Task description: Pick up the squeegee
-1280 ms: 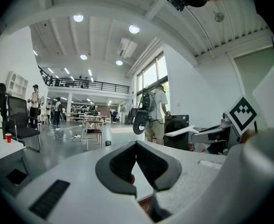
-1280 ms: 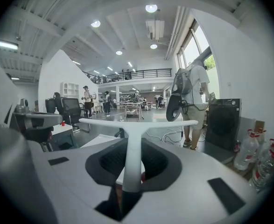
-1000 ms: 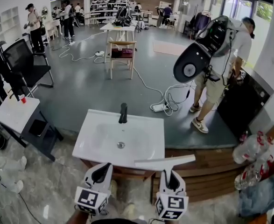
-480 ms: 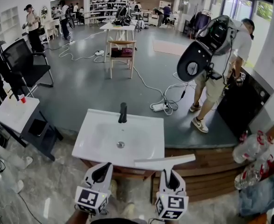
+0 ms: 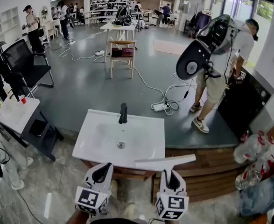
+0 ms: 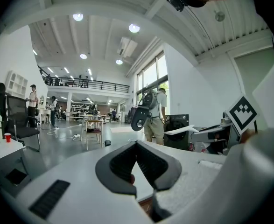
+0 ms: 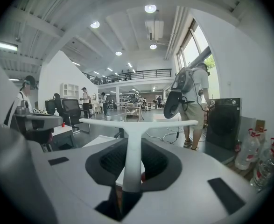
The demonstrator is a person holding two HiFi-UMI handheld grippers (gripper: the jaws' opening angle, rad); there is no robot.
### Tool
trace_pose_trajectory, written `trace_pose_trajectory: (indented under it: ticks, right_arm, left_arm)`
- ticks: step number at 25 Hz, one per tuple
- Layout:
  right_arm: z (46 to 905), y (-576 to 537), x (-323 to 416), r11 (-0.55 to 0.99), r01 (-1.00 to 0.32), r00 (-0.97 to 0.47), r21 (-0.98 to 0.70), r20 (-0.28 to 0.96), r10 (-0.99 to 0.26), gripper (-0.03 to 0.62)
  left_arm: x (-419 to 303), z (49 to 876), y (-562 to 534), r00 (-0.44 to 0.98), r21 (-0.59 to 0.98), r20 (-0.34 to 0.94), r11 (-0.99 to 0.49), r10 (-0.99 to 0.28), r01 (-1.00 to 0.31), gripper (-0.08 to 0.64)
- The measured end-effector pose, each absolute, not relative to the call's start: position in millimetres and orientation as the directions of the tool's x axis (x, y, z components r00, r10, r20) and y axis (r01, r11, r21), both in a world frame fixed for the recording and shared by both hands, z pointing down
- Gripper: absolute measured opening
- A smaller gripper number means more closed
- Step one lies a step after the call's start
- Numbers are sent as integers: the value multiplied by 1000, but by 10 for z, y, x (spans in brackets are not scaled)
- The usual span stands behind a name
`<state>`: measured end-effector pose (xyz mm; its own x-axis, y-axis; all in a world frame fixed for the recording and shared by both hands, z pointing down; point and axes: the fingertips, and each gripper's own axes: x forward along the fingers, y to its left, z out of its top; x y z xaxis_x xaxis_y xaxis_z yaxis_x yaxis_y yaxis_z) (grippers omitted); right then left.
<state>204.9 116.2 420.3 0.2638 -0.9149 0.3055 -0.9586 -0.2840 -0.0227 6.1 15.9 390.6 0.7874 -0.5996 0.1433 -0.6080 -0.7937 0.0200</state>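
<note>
Squeegee (image 5: 165,162) pickup looks done. Left gripper (image 5: 101,172): jaws shut together, nothing in them, near the sink's (image 5: 99,139) front edge. Right gripper (image 5: 170,175): clamped on the handle, blade crosswise in the air. Next calls only for a firm, level hold.

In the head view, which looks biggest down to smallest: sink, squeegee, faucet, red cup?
1. sink
2. squeegee
3. faucet
4. red cup
The squeegee is nearest the camera, so it looks extra big.
</note>
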Motion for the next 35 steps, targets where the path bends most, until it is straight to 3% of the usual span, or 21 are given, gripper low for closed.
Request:
trace_pose_trajectory:
  ticks: [35]
  right_arm:
    - [4353, 700, 2037, -270, -962, 241, -42, 338, -910, 77]
  left_arm:
    - [64, 4088, -287, 774, 38, 185, -782, -606, -622, 2]
